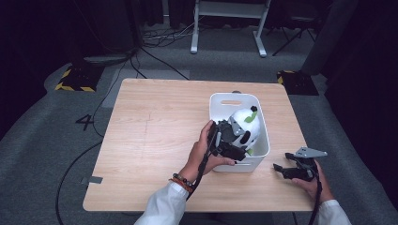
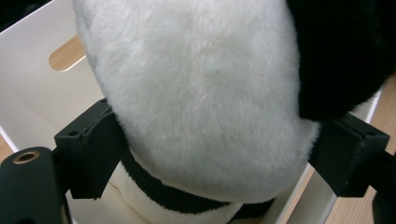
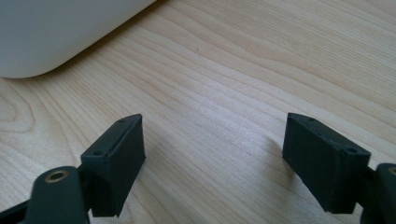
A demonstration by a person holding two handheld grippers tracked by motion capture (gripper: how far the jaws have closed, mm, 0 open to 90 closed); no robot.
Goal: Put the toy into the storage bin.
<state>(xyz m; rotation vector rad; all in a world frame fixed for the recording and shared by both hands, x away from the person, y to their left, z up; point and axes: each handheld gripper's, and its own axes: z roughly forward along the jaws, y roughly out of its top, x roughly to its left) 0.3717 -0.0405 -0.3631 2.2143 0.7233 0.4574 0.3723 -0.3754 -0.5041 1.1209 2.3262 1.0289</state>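
Black pads of the left gripper flank the white-and-black plush panda toy, jaws spread, barely touching, toy sitting inside the white plastic bin; withdraw straight up to avoid snagging fur; right gripper open, empty, resting on the wooden table.

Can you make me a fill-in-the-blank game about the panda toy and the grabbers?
1. The plush panda sits inside a ____ plastic bin.
2. The bin stands on a ____ table.
3. The left gripper has its jaws on either side of the ____.
4. The right gripper has ____ between its jaws and rests low over the table to the right of the bin.

Missing words: white; wooden; panda; nothing
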